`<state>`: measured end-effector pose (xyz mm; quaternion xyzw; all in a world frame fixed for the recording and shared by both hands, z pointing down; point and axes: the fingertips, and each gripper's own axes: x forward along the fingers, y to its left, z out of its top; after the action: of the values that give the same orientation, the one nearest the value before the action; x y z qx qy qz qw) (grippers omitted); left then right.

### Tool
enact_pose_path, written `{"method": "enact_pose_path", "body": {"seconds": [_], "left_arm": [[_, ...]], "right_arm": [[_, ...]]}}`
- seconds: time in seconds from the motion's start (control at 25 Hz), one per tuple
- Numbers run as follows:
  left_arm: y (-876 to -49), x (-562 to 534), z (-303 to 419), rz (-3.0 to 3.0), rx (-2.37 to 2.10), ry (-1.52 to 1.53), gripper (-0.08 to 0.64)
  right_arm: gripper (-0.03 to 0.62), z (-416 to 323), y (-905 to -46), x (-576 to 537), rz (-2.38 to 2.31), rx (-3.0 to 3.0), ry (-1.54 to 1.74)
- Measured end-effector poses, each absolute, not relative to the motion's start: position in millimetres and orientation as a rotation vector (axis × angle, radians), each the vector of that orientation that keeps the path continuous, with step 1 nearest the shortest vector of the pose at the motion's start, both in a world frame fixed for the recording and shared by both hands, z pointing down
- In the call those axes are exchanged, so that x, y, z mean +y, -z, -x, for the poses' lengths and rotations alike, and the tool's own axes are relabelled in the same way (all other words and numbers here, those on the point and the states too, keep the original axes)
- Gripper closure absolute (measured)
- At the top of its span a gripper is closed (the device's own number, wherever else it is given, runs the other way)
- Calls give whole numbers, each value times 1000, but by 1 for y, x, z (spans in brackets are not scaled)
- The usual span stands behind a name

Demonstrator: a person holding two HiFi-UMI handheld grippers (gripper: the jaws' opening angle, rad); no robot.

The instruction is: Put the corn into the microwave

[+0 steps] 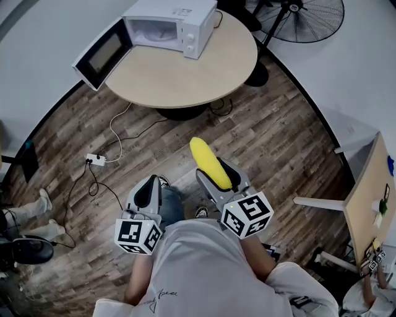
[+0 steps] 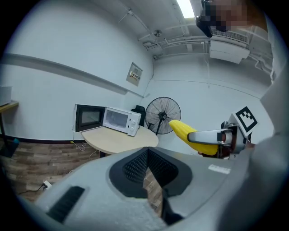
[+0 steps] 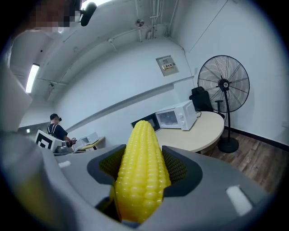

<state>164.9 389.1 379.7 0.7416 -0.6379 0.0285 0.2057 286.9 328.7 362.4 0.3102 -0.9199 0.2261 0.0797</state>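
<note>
Could lose the corn [image 3: 141, 171] first of all: pinched only round its lower part by the right gripper [image 3: 142, 168], with much of the cob jutting forward past the jaws. Likely to pivot or slide out on a jolt or a loosened squeeze, and to drop to the wooden floor [image 1: 266, 142] with nothing beneath to catch it.

Could catch a foot a little further out on the white cable and power strip [image 1: 96, 160] lying on the floor, left of the straight line toward the table [image 1: 185, 77].

Could knock the protruding yellow tip against the rim of the opening at the microwave [image 1: 170, 25], or against the door [image 1: 102, 52] swung wide open to the left, if brought in off-centre or too low. Could also nudge the whole microwave, standing near the table's far edge. Worth noting too the standing fan [image 1: 303, 18] just beyond the table on the right.

Right jaws: spread fairly wide, ribbed pads pressing on both flanks of the corn, well apart from the microwave.

Left gripper [image 2: 149, 169]: jaws pressed together at the tips, only a sliver of floor showing behind them. Holds nothing, touches nothing, carried low just beside the right one.
</note>
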Motion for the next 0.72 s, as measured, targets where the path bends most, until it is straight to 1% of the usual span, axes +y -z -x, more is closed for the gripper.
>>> {"method": "enact_pose_path", "body": {"seconds": [0.36, 0.72], "left_arm": [[-372, 336, -90, -2071, -1779, -88, 566], [-361, 307, -28, -2098, -1768, -63, 568]], "right_arm": [[328, -215, -361, 275, -928, -2737, -691], [328, -147, -352, 242, -910, -2728, -655]]}}
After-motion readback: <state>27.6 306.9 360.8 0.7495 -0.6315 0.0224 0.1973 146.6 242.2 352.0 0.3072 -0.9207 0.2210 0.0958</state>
